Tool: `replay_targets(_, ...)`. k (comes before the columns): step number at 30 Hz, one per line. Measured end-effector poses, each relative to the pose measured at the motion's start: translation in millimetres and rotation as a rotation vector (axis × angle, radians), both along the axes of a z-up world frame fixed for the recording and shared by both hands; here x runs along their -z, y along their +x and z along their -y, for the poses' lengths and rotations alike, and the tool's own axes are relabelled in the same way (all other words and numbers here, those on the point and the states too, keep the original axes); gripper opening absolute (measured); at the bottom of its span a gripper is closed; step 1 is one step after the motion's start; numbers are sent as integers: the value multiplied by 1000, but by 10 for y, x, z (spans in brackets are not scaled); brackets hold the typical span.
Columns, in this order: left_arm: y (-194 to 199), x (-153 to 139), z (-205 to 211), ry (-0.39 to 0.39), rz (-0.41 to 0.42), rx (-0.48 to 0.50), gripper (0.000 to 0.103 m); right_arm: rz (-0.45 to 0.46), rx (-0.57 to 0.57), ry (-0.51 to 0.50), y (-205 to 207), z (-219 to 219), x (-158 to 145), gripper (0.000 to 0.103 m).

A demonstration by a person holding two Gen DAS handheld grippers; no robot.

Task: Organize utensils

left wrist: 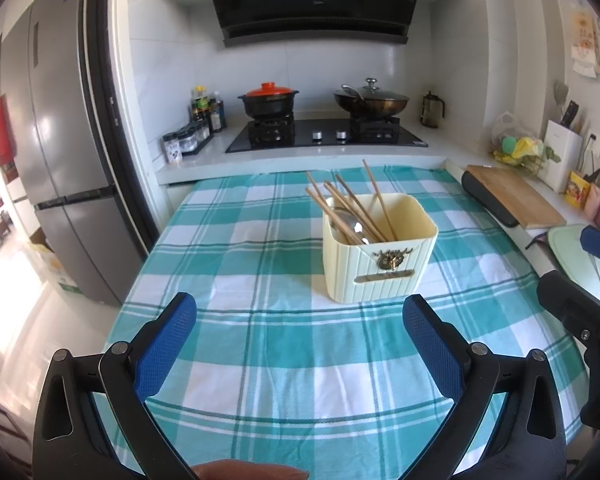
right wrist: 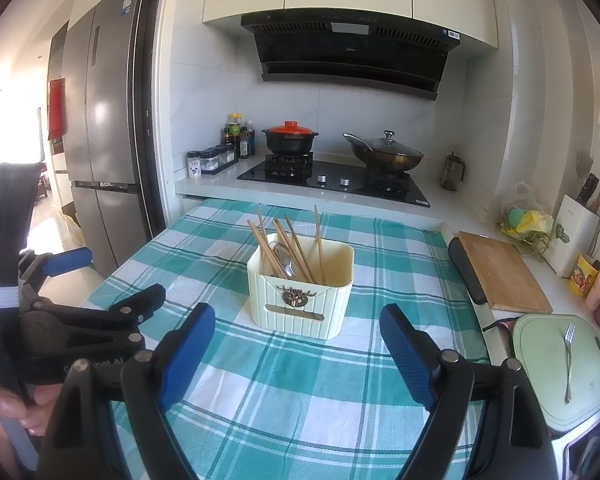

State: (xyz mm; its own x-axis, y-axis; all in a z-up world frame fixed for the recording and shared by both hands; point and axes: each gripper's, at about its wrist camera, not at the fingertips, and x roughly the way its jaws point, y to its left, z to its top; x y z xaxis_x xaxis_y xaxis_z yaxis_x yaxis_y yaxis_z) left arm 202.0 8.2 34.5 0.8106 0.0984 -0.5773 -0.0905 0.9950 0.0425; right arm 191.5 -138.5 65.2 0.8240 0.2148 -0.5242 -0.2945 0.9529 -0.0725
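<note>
Chopsticks (right wrist: 296, 246) and a spoon (right wrist: 286, 266) stand in the holder (right wrist: 300, 300) on the cloth (right wrist: 300, 400), at twelve o'clock from both grippers. A fork (right wrist: 568, 360) lies on the green board (right wrist: 540, 380) at three o'clock. Left gripper (left wrist: 300, 344) and right gripper (right wrist: 298, 352) are spread, holding nothing.

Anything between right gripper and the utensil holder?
Nothing: only bare checked tablecloth lies between the open right gripper and the cream utensil holder, seen in the right wrist view.

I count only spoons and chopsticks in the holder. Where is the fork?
In the right wrist view, the silver metal fork lies on the pale green tray at the far right, just beyond the checked tablecloth.
</note>
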Motion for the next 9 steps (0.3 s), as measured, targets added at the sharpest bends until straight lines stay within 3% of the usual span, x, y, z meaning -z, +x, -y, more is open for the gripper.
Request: replay_targets(9, -29, -11, -13, 1, 36, 9, 103, -10, 6, 3, 10, 88, 38, 86)
